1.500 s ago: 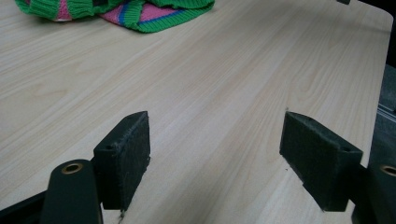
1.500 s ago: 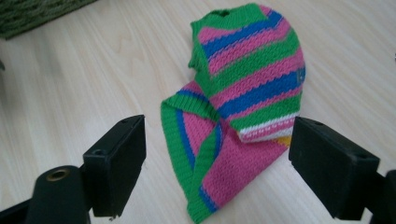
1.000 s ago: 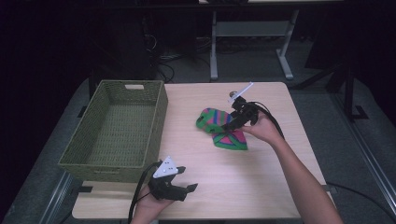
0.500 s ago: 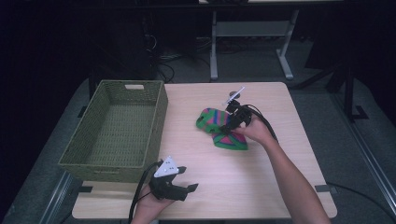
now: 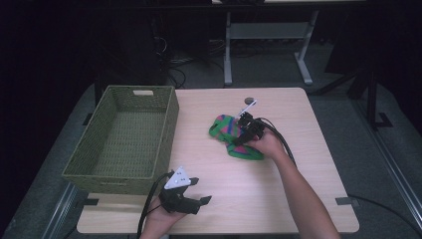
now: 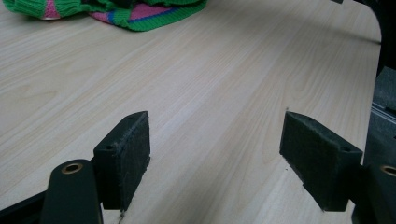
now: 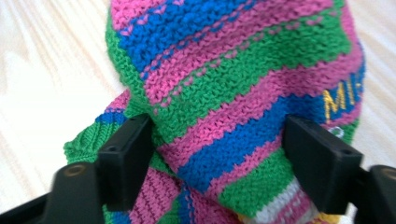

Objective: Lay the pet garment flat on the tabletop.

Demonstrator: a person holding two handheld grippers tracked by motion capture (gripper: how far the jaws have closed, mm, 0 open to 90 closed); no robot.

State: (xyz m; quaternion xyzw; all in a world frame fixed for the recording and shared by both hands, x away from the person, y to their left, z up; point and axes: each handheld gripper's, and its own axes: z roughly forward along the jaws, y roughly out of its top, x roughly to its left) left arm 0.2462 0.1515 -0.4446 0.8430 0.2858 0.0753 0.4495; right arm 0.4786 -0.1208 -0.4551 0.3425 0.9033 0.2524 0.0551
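Note:
A knitted garment [image 5: 224,128] striped in green, pink and blue lies crumpled at the middle of the wooden table [image 5: 298,189]. My right gripper [image 5: 241,137] has come down onto it. In the right gripper view a raised fold of the knit [image 7: 233,70] sits between the two pads of the right gripper [image 7: 217,158]. Its jaws have just been closing and still stand wide, and the fabric does not look pinched. My left gripper [image 5: 201,191] rests open near the table's front edge with nothing between its jaws. From the left gripper [image 6: 217,154] the garment [image 6: 140,11] lies far ahead.
A green woven basket [image 5: 169,119] stands empty on the table's left side. A small dark round thing [image 5: 249,100] lies beyond the garment. Bare wood stretches between the two grippers and along the right side. A metal stand [image 5: 268,35] is on the floor behind the table.
My right gripper has sunk onto the knitted garment, shifting slightly left. The left gripper has stayed put.

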